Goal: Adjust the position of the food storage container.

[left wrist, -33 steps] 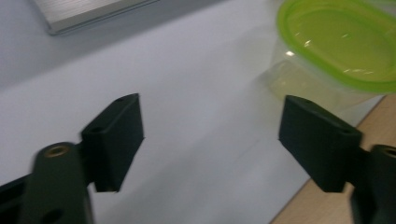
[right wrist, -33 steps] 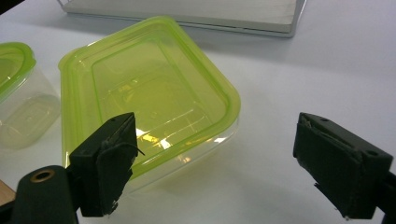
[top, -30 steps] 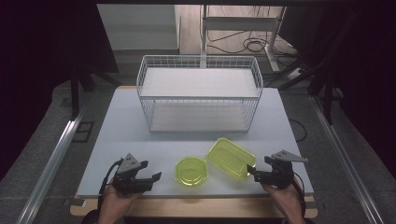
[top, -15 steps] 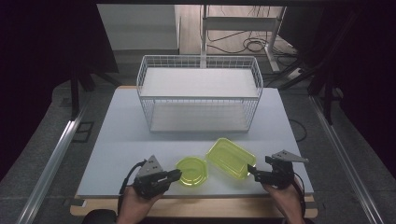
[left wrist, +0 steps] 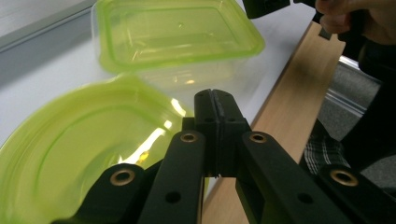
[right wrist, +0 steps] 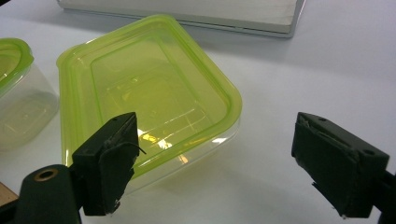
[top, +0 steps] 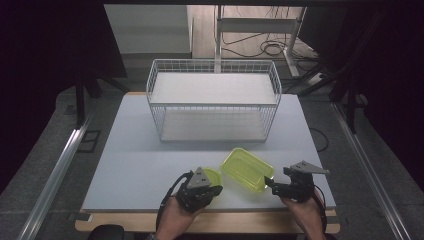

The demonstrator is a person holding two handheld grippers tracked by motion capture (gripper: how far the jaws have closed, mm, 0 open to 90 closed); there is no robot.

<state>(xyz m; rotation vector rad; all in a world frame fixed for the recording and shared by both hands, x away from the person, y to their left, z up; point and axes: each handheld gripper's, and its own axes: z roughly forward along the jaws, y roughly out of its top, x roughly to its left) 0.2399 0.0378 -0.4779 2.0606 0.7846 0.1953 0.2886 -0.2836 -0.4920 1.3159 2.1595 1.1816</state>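
**Left gripper closes empty and swings in over the round container**

A second ago the left gripper sat with its jaws apart near the front-left part of the white tabletop, well apart from the containers. Now it has travelled along the front edge toward the middle and hangs over the near rim of the round clear plastic container with the yellow-green lid. Its jaws have just been closing and now meet flat against each other with nothing between them, as the left gripper view shows.

The right gripper has not moved: it rests near the front-right corner, jaws spread wide and empty, just beside the rectangular clear plastic container with the yellow-green lid, which lies near the front edge, right of centre and just beside the round one.

With its jaws pressed together, the left gripper looks set to push or steady the round container rather than pick it up. The white wire basket at the far edge stands empty.
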